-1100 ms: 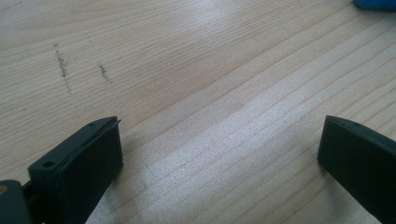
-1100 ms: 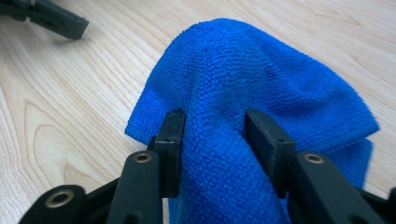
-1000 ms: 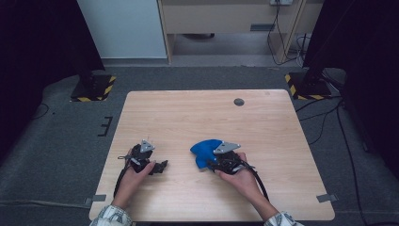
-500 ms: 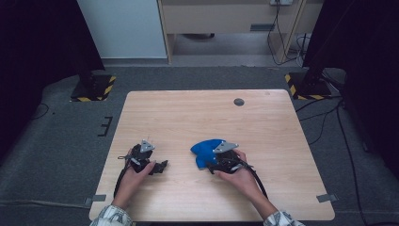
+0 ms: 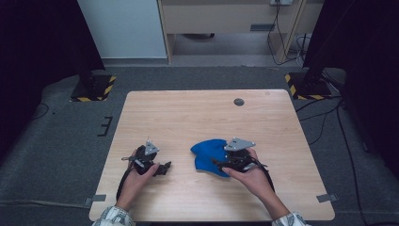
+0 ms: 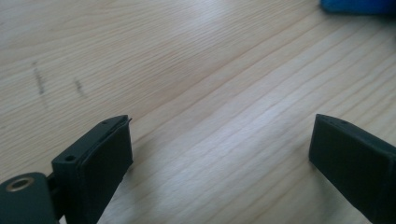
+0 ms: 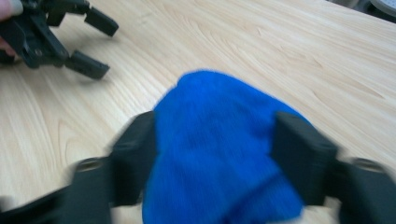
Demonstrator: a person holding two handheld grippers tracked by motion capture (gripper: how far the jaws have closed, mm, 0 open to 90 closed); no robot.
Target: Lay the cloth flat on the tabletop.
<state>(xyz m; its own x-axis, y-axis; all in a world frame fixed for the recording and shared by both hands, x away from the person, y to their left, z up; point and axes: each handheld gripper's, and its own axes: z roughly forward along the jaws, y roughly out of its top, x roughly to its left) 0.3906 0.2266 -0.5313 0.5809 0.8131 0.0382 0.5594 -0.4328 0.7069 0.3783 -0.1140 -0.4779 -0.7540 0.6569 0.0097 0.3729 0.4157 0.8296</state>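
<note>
A light wooden table point(image 5: 188, 113) holds a crumpled blue cloth point(image 5: 209, 155) near its middle front. The right gripper point(image 5: 217, 163) has just been closing, jaws squeezing the cloth's bunched middle: gathering appears under way; lifting likely follows. The left gripper point(image 5: 165, 168) rests low nearby, jaws wide and empty.

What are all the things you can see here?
cloth: one, blue, bunched on the table's near middle
table: one, pale wood, centre
hole cover: one, dark, table's far side
stand feet: two, black with yellow stripes, floor beyond the table
left tongs: one, black, open over bare wood
right tongs: one, black, jaws just closing either side of the cloth
hands: two, near edge
</note>
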